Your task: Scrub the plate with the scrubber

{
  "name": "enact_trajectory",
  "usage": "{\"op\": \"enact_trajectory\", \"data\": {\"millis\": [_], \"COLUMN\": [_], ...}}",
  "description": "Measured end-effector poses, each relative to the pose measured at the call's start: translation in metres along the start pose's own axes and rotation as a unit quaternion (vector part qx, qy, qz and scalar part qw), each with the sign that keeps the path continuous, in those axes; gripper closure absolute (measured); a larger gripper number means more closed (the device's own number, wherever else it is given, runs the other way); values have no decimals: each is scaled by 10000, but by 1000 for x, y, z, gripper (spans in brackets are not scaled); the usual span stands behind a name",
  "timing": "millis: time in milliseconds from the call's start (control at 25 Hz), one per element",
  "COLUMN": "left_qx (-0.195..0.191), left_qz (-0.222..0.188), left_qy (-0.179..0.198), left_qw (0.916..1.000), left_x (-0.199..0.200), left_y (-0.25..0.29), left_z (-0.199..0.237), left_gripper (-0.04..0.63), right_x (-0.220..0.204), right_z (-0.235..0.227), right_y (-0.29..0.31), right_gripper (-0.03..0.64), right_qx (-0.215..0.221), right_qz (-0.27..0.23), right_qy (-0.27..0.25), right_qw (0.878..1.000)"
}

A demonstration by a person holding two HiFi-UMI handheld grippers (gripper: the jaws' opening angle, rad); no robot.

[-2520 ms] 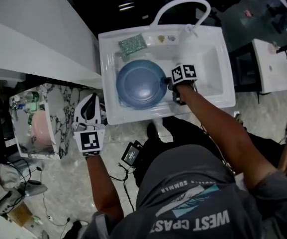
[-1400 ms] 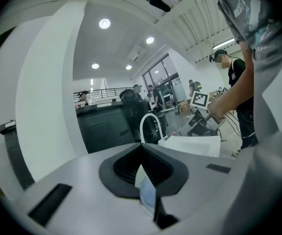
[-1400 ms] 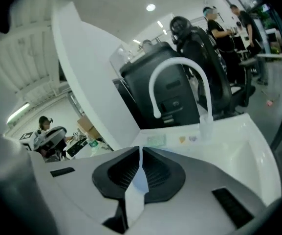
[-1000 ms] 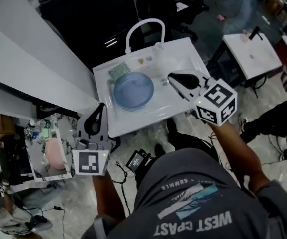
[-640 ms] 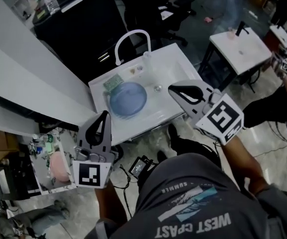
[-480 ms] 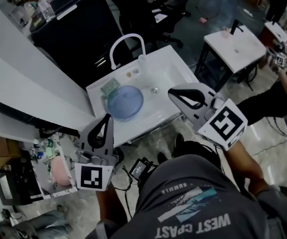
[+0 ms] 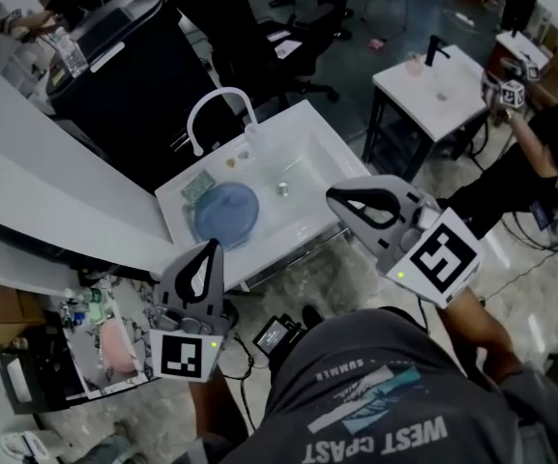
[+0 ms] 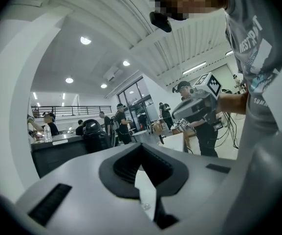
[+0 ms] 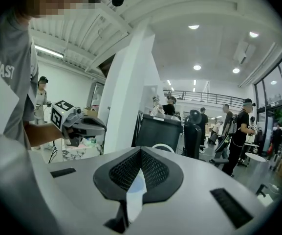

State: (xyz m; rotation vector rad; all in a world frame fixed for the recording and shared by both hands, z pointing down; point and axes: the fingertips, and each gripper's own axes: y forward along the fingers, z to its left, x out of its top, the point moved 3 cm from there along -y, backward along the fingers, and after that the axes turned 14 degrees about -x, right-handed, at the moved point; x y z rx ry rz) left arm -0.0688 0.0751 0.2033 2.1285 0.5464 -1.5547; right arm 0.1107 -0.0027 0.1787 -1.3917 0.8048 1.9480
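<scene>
Your left claw (image 7: 211, 249) and right claw (image 7: 335, 195) are both shut tight on nothing, held out in front of you, clear of the white sink (image 7: 303, 143). The round blue plate (image 7: 226, 215) lies in that sink, with the green rectangular scrubber (image 7: 197, 188) just beside it.

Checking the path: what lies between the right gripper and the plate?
Head view: only bare white sink basin with its drain, between right gripper and plate.

Marble floor (image 7: 303, 274), blk office chairs (image 7: 259, 42), white table (image 7: 438, 80), ceiling lights (image 8: 85, 40).
</scene>
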Motion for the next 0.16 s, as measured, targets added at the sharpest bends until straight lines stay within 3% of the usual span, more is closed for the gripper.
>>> {"op": "enact_trajectory", "data": {"millis": [160], "left_qx": [15], "left_qz": [-22], "left_qy": [-306], "left_qw": [9995], "left_x": [17], "left_y": [39], "left_z": [2], "left_gripper": [594], "right_x": [-1], "right_z": [-36], "right_y": [3], "right_gripper": [589], "right_qx": [211], "right_qz": [288], "right_qy": [100], "right_qw": [9993]}}
